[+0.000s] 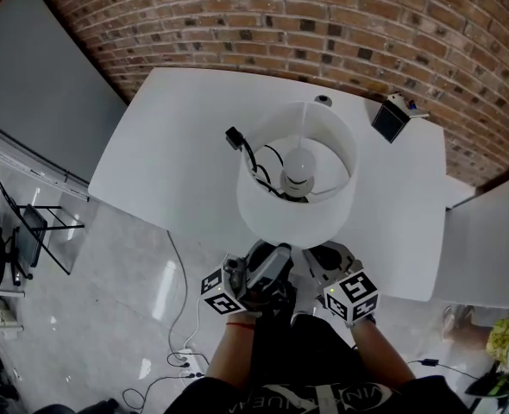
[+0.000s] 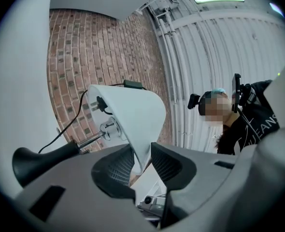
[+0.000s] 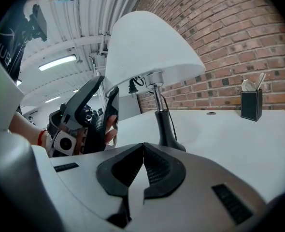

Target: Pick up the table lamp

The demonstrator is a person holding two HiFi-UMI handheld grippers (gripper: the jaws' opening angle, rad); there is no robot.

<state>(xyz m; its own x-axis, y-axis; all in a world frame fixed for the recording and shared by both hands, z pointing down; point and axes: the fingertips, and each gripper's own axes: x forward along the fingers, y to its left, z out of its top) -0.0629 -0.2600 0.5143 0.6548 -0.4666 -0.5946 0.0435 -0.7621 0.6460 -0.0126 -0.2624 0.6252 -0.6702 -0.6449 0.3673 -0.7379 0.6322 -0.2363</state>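
The table lamp has a white shade [image 1: 298, 179], a lit-off bulb [image 1: 298, 169] inside it and a black stem and base [image 3: 167, 129] that stands on the white table [image 1: 168, 145]. My left gripper [image 1: 267, 253] is at the shade's near rim. In the left gripper view the rim of the shade [image 2: 128, 115] sits pinched between the left gripper's [image 2: 141, 161] two pads. The right gripper view shows that left gripper [image 3: 92, 120] on the shade's [image 3: 149, 52] left edge. My right gripper [image 3: 143, 151] is shut and empty, just short of the base, under the shade [image 1: 323, 255].
A black pen holder [image 1: 391, 119] stands at the table's far right, near the brick wall. The lamp's black cord and plug [image 1: 235, 138] lie left of the shade. A round grommet [image 1: 323, 100] is behind the lamp. Cables lie on the floor [image 1: 185, 352].
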